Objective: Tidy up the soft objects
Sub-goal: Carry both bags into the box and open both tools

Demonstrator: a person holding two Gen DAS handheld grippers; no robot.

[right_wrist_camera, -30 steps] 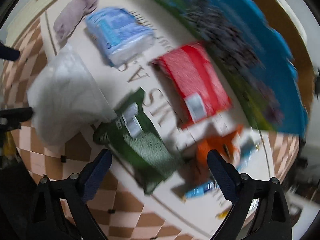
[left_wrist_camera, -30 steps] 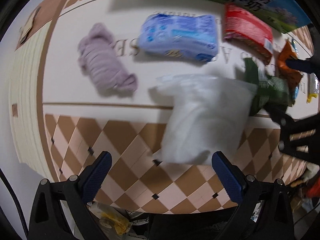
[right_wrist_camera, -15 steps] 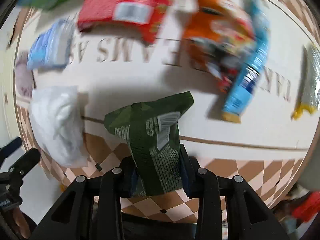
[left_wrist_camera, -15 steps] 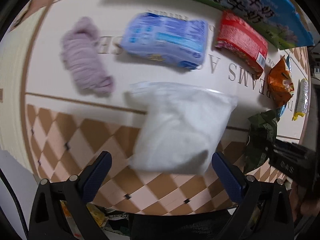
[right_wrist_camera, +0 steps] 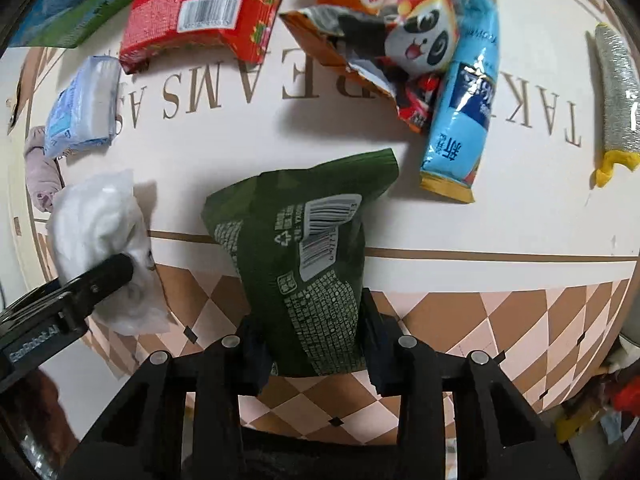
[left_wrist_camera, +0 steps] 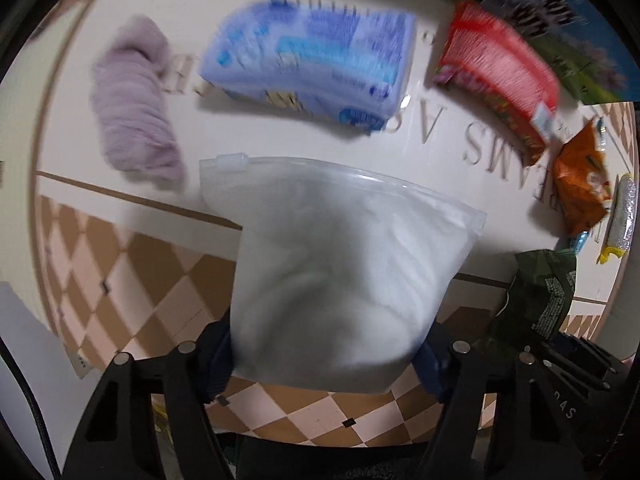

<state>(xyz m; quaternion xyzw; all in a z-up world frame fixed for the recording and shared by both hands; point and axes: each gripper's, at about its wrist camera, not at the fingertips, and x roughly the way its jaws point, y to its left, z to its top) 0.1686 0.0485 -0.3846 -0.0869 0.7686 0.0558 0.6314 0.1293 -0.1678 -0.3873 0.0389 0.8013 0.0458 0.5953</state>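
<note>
Both pairs of jaws have something between them: the right gripper (right_wrist_camera: 312,354) is clamped tight on the lower end of the green pouch (right_wrist_camera: 304,256), while the left gripper (left_wrist_camera: 324,360) is closing on the bottom of the white zip bag (left_wrist_camera: 332,280), its blue pads already at the bag's two sides and pressing into the soft filling. From the right wrist view the pouch stands up out of the jaws over the edge of the round mat (right_wrist_camera: 500,216), barcode side to the camera, with its top leaning toward the mat's lettering. The zip bag likewise rises from the left jaws, its slider end farthest from them, half over the cream centre of the mat and half over the checked border. As a judgement, the sorting is at an early stage: two items are only just being taken up, and nothing shows a place where sorted things have been gathered. Left lying on the mat are the lilac cloth (left_wrist_camera: 132,100), the blue tissue pack (left_wrist_camera: 312,68), the red packet (left_wrist_camera: 500,76), the orange snack bag (right_wrist_camera: 372,28), the light-blue sachet (right_wrist_camera: 464,100) and a silver scrubber (right_wrist_camera: 616,92). A green-and-blue carton (right_wrist_camera: 68,4) sits at the far edge.
</note>
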